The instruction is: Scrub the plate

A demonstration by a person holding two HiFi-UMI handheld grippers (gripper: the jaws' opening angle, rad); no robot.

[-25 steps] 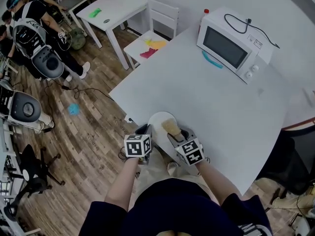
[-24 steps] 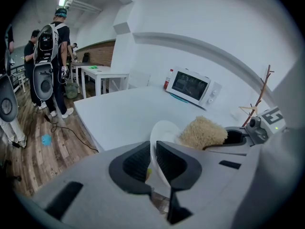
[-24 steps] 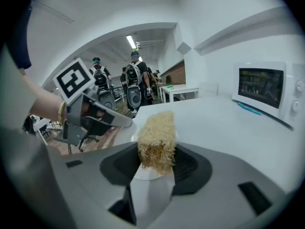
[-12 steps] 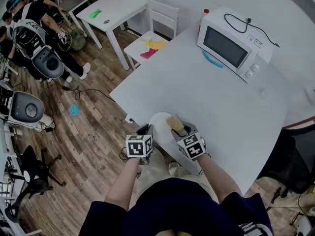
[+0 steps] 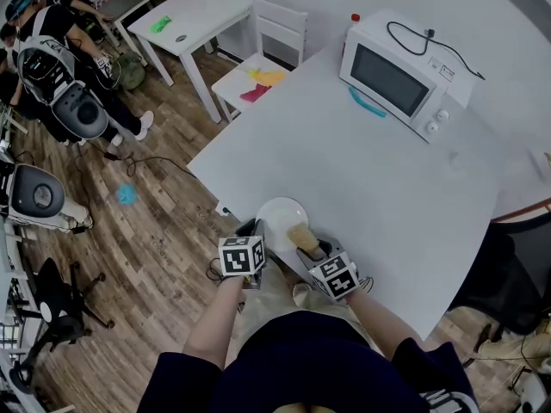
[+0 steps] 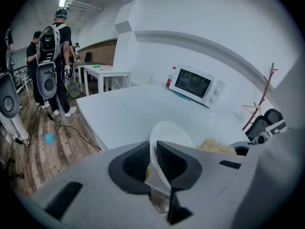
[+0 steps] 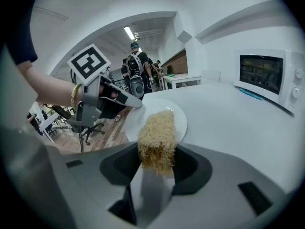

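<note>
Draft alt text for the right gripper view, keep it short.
The right tongs clamp a tan fibrous scrubber, held over a white plate on a white table. The left tongs pinch the plate's left rim. A microwave stands at the right, and people stand in the background.
</note>
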